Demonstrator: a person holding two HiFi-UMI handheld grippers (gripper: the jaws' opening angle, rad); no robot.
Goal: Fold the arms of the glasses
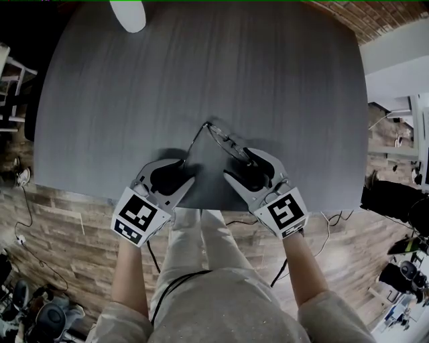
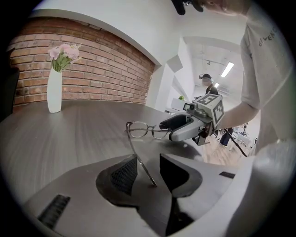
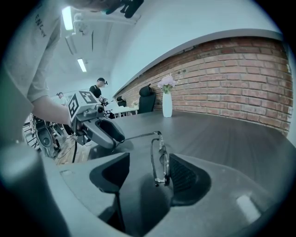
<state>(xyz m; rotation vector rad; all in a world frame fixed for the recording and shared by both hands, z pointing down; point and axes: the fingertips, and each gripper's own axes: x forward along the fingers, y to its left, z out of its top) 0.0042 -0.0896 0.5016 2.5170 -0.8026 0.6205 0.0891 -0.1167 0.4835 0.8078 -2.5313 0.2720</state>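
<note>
Thin-rimmed glasses (image 1: 224,142) rest on the grey table (image 1: 201,80) near its front edge. One arm sticks out from the front toward my left gripper (image 1: 186,169). In the left gripper view that arm's tip (image 2: 151,181) lies between the jaws of the left gripper (image 2: 148,159), which stand open with a gap on both sides. The right gripper (image 1: 241,164) is at the other end of the glasses. In the right gripper view the glasses' front (image 3: 160,148) stands between the jaws of the right gripper (image 3: 149,159), close to the right-hand pad; the jaws are open. A second arm seems to lie along the front.
A white vase with pink flowers (image 2: 54,90) stands at the table's far side, also seen as the vase (image 3: 167,104) and the vase (image 1: 129,13). A brick wall (image 2: 101,69) lies beyond. The table's front edge (image 1: 201,209) is right behind both grippers.
</note>
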